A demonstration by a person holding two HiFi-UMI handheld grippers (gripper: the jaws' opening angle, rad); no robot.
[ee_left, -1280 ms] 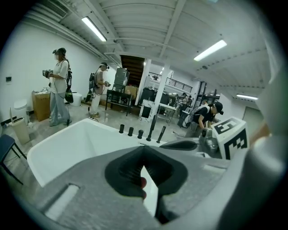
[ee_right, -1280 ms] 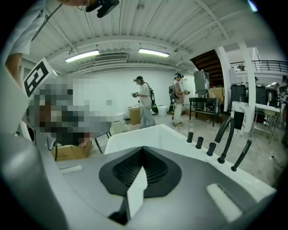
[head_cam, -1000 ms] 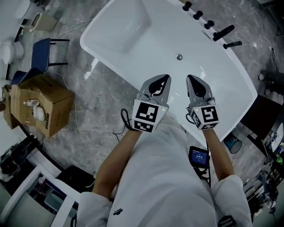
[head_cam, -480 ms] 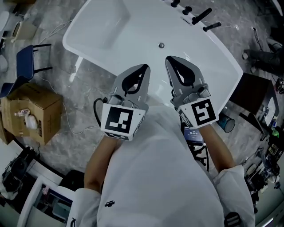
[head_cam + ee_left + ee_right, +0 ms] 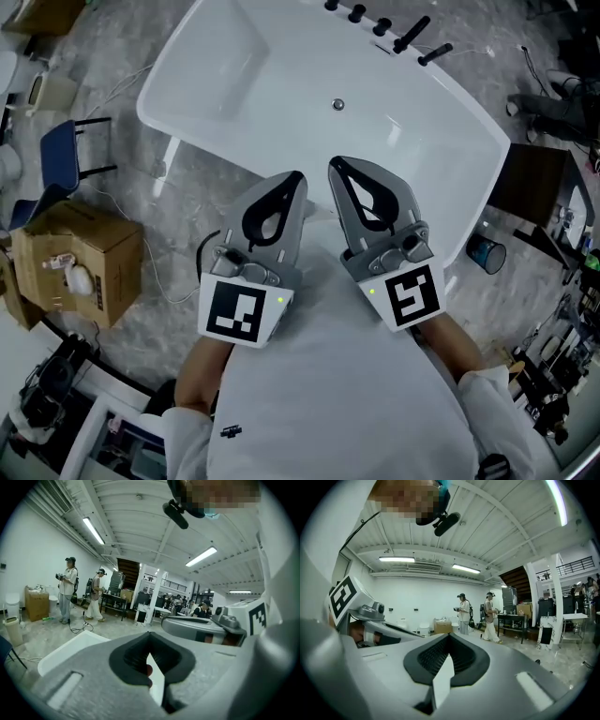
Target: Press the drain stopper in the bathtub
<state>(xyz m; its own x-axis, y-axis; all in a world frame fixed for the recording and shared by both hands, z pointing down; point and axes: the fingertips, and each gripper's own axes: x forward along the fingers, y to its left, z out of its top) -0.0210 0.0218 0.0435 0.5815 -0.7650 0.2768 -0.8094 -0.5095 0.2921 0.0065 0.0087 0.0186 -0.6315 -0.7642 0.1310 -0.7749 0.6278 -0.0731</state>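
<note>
The white bathtub lies below me in the head view, and its small round metal drain stopper sits in the tub floor near the far side. Both grippers are held high and close to my chest, over the tub's near rim and well short of the stopper. The left gripper is shut with nothing in it, and so is the right gripper. In the left gripper view the left gripper points out across the room, with the tub rim beneath. The right gripper likewise faces the room.
Black tap handles line the tub's far rim. A cardboard box and a blue chair stand on the left floor, with cables between. A dark stand and a blue cup are at the right. People stand across the room.
Both grippers have risen toward the head camera and drawn back from the tub, and now look larger. They stay shut. The tub has shifted slightly in the view.
</note>
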